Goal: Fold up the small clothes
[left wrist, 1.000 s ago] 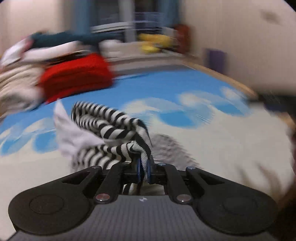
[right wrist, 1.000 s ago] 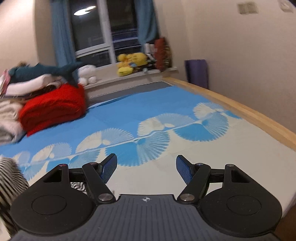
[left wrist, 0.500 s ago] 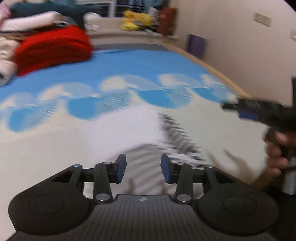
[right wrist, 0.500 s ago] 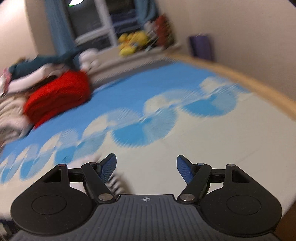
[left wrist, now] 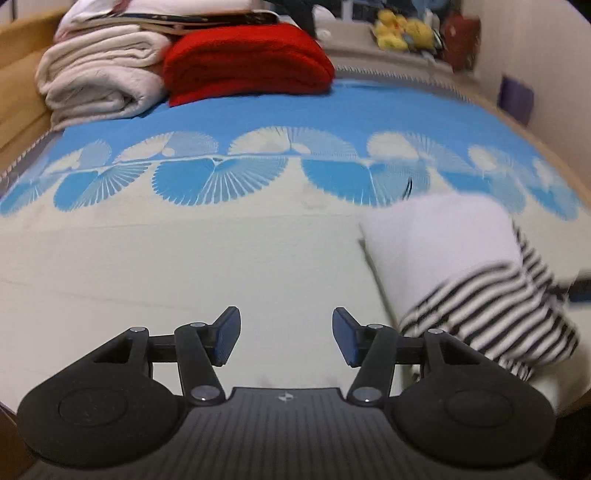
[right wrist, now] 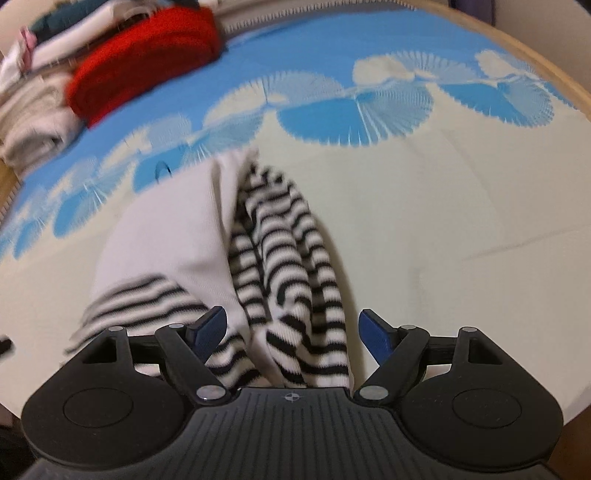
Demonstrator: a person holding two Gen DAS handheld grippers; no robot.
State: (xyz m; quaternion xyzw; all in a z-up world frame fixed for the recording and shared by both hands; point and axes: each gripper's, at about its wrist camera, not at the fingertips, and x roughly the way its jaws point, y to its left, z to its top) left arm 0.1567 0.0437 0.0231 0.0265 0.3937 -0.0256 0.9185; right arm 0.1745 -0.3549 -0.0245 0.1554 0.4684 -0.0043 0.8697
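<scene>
A small black-and-white striped garment with a plain white part [right wrist: 284,258] lies crumpled on the cream area of the bed. In the right wrist view it runs from the middle down between the fingers. My right gripper [right wrist: 293,332] is open, its fingers on either side of the striped cloth, not closed on it. In the left wrist view the garment [left wrist: 461,266] lies to the right. My left gripper [left wrist: 286,339] is open and empty over bare sheet, left of the garment.
A folded red blanket [left wrist: 247,55] and a rolled cream blanket [left wrist: 99,81] are stacked at the bed's far end. Yellow plush toys [left wrist: 402,31] sit on the window ledge. The wooden bed frame [right wrist: 535,62] runs along the right side.
My left gripper let go of the striped garment, opened and swung left. The garment dropped onto the bed. My right gripper tilted down and moved over it, still open.
</scene>
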